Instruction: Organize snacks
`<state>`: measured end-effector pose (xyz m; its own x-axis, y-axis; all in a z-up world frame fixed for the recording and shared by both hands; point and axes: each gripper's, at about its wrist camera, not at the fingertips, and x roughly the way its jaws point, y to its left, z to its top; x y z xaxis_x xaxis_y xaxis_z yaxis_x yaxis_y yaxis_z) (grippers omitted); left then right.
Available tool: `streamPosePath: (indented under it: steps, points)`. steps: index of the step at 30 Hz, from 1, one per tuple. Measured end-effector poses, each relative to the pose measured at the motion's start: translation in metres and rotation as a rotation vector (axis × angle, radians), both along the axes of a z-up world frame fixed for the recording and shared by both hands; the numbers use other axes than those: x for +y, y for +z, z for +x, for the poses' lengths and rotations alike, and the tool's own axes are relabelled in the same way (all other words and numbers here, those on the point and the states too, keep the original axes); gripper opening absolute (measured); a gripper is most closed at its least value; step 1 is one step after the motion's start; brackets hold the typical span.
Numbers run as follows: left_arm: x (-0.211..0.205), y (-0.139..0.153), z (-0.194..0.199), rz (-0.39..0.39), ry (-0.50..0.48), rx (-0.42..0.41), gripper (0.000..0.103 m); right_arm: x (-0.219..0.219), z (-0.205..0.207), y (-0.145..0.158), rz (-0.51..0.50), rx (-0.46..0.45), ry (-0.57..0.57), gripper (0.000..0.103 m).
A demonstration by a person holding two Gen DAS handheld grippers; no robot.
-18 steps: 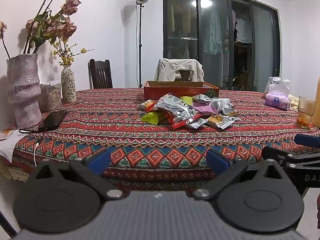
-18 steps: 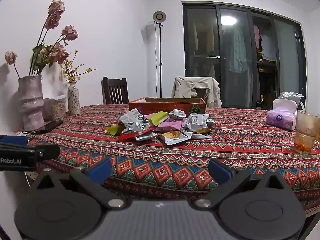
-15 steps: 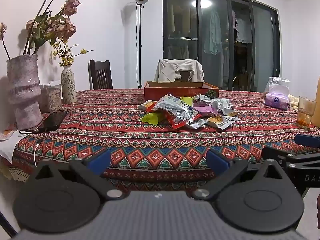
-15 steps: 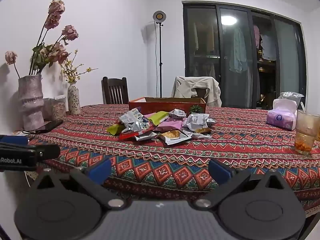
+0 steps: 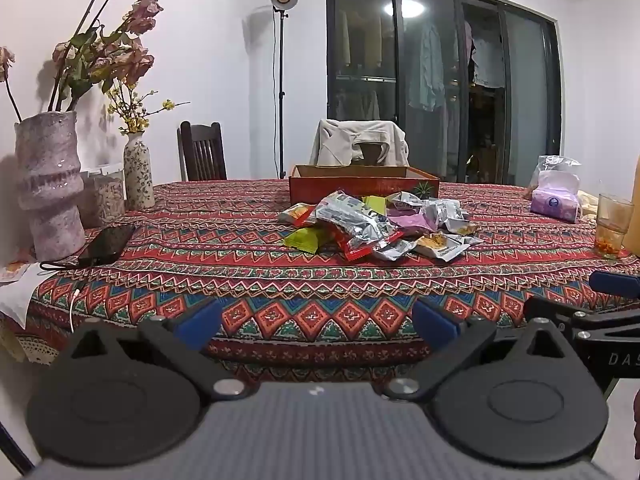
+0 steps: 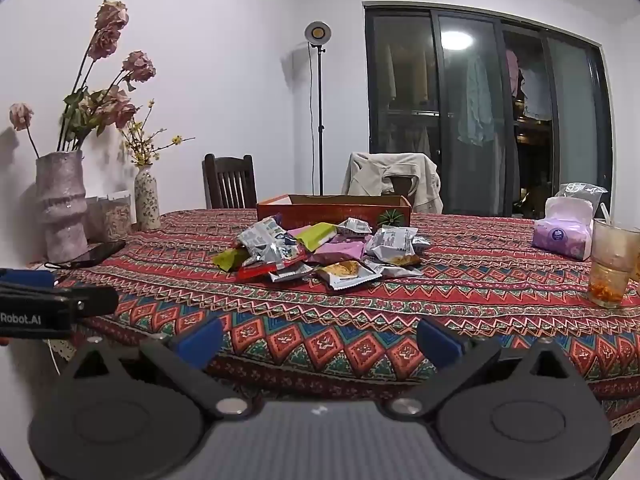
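A heap of snack packets in silver, green, pink and red wrappers lies in the middle of the patterned tablecloth. Right behind the heap stands a shallow red cardboard box. My left gripper hangs open at the table's near edge, well short of the heap, nothing between its blue pads. My right gripper is open too, also at the near edge and empty. Each gripper shows at the side of the other's view.
On the left stand a tall textured vase, a small flowered vase and a dark phone with a cable. On the right are a purple tissue pack and a glass. Chairs stand behind the table.
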<state>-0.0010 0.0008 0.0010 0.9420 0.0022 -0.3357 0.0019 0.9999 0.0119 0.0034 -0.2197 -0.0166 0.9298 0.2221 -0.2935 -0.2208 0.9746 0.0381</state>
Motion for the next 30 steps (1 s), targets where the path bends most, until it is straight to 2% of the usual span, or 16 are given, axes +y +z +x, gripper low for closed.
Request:
streamPosePath:
  steps: [30]
  points:
    - [-0.0023, -0.0011, 0.0012, 0.009, 0.001, 0.009, 0.103, -0.0015, 0.0006, -0.0024, 0.001, 0.009, -0.008, 0.103]
